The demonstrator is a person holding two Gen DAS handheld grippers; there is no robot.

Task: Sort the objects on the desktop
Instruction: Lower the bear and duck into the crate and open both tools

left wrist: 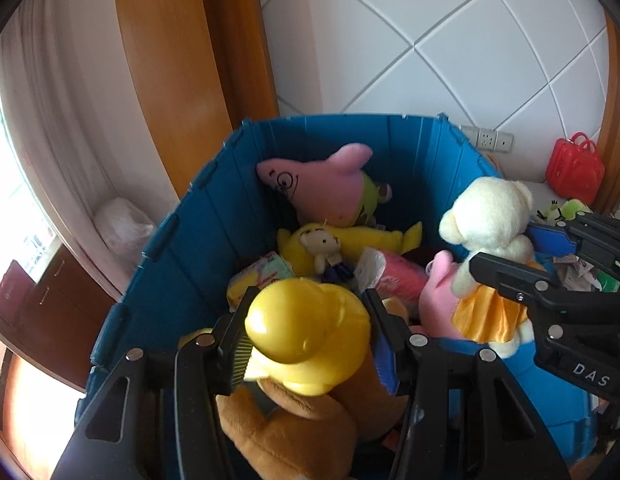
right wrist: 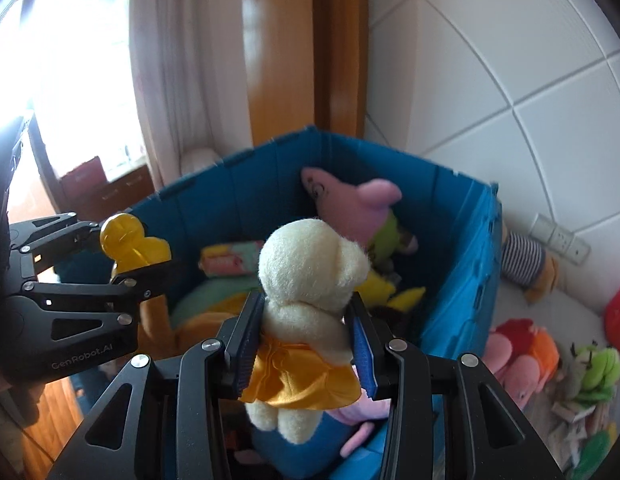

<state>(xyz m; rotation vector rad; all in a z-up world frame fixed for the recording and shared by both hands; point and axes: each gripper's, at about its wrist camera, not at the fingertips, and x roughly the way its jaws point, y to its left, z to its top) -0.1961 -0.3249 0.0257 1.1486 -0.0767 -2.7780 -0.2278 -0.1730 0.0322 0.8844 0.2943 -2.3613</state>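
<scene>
White-tiled walls back the blue bin (left wrist: 214, 216), whose open top lies directly below both tools: left tool (left wrist: 310, 344) grasping the yellow duck (left wrist: 306, 328), right tool (right wrist: 306, 340) grasping the cream bear (right wrist: 310, 280).

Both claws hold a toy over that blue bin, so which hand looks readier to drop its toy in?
Probably the left gripper: its yellow duck hangs over the blue bin, while the right gripper's cream bear hangs nearer the rim.
</scene>
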